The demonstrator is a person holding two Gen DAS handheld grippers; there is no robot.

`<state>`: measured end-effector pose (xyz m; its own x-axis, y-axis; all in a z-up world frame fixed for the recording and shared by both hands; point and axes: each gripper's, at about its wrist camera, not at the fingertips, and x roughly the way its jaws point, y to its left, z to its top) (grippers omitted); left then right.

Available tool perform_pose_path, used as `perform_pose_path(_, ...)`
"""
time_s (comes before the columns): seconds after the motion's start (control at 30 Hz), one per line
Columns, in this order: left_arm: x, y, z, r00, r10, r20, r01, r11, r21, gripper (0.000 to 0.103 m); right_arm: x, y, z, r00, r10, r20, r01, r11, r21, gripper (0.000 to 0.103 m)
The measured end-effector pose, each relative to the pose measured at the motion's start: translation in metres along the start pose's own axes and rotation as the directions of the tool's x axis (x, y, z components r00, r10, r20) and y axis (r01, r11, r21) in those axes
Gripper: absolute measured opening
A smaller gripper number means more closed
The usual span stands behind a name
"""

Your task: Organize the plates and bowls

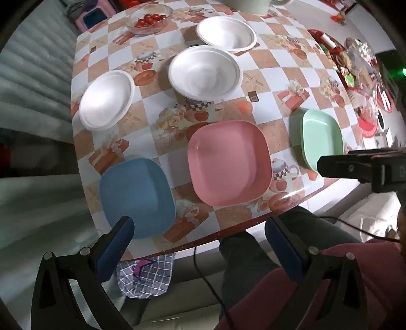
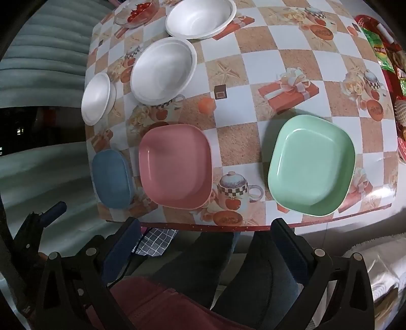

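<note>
Three square plates lie along the table's near edge: blue (image 1: 137,196) (image 2: 112,178), pink (image 1: 228,162) (image 2: 175,165) and green (image 1: 321,138) (image 2: 311,163). Three white foam bowls stand behind them: left (image 1: 106,100) (image 2: 96,97), middle (image 1: 204,73) (image 2: 162,71) and far (image 1: 226,31) (image 2: 200,16). My left gripper (image 1: 200,243) is open and empty, just off the table edge, near the blue plate. My right gripper (image 2: 208,243) is open and empty, off the edge between the pink and green plates; it also shows in the left wrist view (image 1: 355,166).
A glass bowl of cherry tomatoes (image 1: 149,19) (image 2: 135,12) stands at the far left corner. Snack packets and red items (image 1: 360,83) crowd the right side. The table (image 2: 253,68) has a checkered cloth. The person's legs (image 2: 203,266) are under the near edge.
</note>
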<state>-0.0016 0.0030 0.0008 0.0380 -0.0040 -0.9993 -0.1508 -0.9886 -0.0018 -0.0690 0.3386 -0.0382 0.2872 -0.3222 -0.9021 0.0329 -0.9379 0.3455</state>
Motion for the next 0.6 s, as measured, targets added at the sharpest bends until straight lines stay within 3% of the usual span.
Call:
perform_pose_path(0.33, -0.008, -0.004, 0.011, 1.000, 0.008, 0.008, -0.008, 1.000, 0.025, 0.103, 0.005, -0.006, -0.001, 1.000, 0.006, -0.012, -0.006, 1.000, 0.016, 0.103)
perform_pose_path(0.37, -0.005, -0.005, 0.008, 1.000, 0.002, 0.015, -0.002, 1.000, 0.019, 0.103, 0.002, -0.005, 0.003, 1.000, 0.017, 0.017, -0.018, 1.000, 0.013, 0.103)
perform_pose_path(0.6, 0.002, -0.002, 0.001, 1.000, -0.012, 0.027, 0.011, 1.000, 0.018, 0.103, 0.008, -0.004, 0.001, 1.000, 0.013, 0.010, -0.013, 1.000, 0.022, 0.103)
